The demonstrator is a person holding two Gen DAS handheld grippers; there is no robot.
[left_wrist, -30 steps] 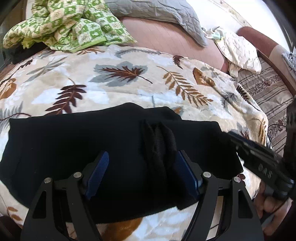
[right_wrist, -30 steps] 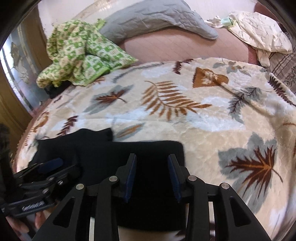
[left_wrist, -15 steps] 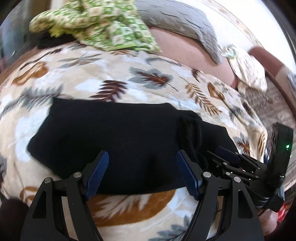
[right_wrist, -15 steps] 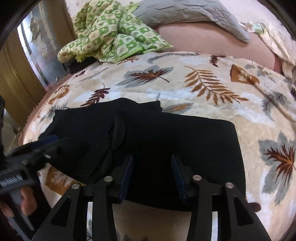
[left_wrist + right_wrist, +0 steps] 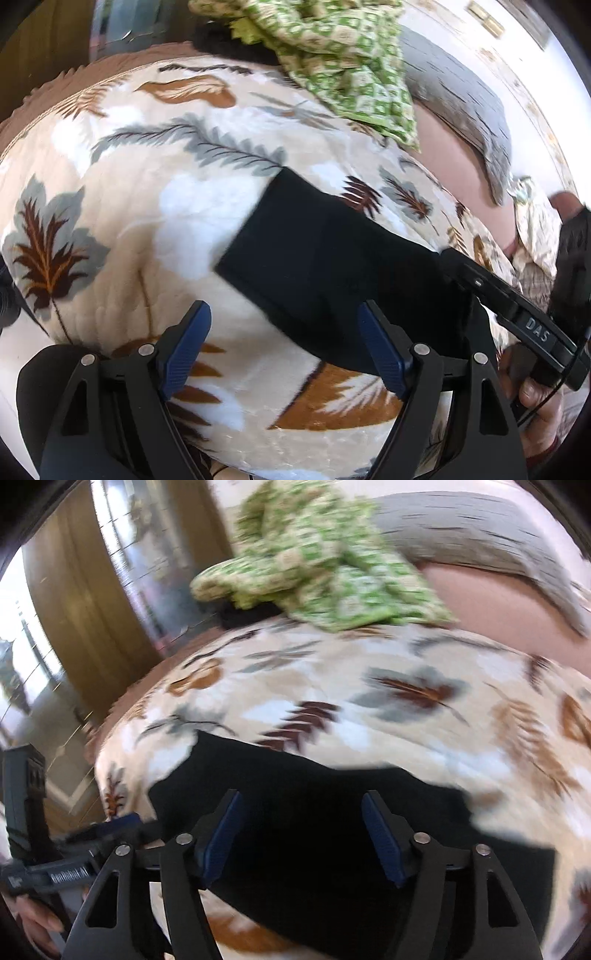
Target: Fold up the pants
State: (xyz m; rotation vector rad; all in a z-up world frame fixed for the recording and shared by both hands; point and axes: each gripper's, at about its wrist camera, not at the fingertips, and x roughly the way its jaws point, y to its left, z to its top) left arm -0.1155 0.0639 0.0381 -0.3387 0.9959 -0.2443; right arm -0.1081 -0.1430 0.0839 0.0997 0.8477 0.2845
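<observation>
Black pants (image 5: 332, 266) folded flat on leaf-print blanket (image 5: 129, 206); both tools spread wide, gripping nothing.

Best to square edges and press layers flat before any further fold. Left gripper (image 5: 284, 350): pants at 1 o'clock, touching right jaw only. Right gripper (image 5: 301, 836): pants at 12 o'clock, beneath both jaws; view blurred.

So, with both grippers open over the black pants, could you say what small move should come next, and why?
Probably lift both clear. The black pants already lie as a compact folded rectangle on the leaf-print blanket, and the left gripper and right gripper both stand open, gripping nothing.
</observation>
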